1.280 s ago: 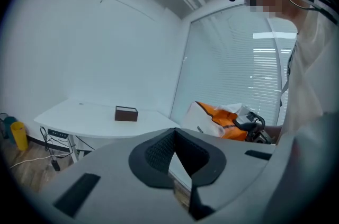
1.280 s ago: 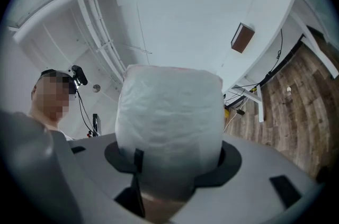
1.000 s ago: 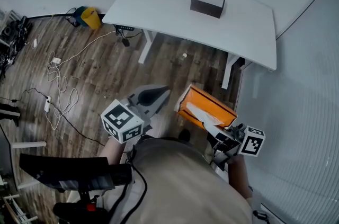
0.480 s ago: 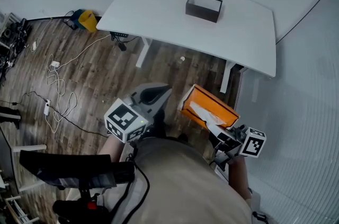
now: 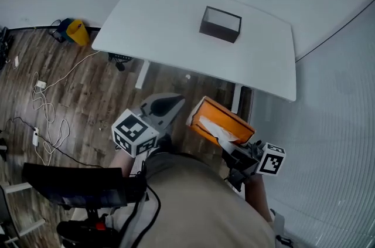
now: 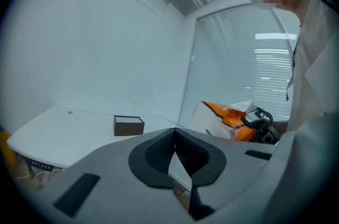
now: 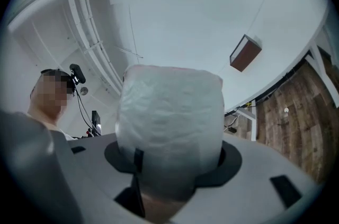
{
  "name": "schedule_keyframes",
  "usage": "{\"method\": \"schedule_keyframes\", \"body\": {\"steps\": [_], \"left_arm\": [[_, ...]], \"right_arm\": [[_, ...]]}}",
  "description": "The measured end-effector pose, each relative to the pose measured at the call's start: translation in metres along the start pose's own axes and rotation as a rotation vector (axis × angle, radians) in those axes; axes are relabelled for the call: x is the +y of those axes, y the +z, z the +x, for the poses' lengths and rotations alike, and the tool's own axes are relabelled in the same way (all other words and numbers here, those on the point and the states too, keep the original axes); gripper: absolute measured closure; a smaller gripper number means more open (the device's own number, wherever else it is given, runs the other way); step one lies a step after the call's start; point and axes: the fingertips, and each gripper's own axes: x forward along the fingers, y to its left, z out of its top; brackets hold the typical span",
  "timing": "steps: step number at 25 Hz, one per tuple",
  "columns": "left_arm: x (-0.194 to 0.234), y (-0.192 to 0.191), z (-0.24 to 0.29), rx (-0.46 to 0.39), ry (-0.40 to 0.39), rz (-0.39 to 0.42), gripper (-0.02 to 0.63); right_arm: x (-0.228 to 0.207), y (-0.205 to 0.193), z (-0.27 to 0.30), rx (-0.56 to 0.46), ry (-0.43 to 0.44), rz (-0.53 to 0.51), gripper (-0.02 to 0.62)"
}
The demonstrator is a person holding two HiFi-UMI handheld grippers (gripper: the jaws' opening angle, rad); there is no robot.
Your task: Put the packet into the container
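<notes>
White table (image 5: 176,12) with brown container (image 5: 220,24); orange packet (image 5: 220,122) in right gripper (image 5: 233,150).

container (image 5: 220,24) is sitting on the table (image 5: 158,24) | packet (image 5: 218,121) is sitting before the table, between the jaws of the right gripper (image 5: 229,146) | left gripper (image 5: 167,105) is hovering just left of the packet

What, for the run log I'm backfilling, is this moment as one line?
right tool: shut on packet | left tool: shut, empty | container: on table | packet: not yet in container
</notes>
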Motion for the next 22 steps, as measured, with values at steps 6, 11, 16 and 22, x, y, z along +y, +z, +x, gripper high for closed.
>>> {"method": "schedule_keyframes", "body": {"steps": [6, 11, 16, 22], "left_arm": [[0.081, -0.009, -0.028, 0.023, 0.050, -0.060, 0.597], [0.125, -0.014, -0.044, 0.007, 0.071, -0.113, 0.596], [0.150, -0.016, -0.044, 0.009, 0.121, -0.135, 0.596], [0.156, -0.009, -0.017, 0.048, 0.137, -0.117, 0.597]], "right_arm": [[-0.008, 0.005, 0.071, 0.033, -0.038, -0.014, 0.333], [-0.014, 0.012, 0.115, 0.072, -0.052, -0.027, 0.331], [-0.024, 0.018, 0.136, 0.106, -0.071, -0.018, 0.331], [-0.046, 0.043, 0.131, 0.124, -0.072, 0.016, 0.331]]}}
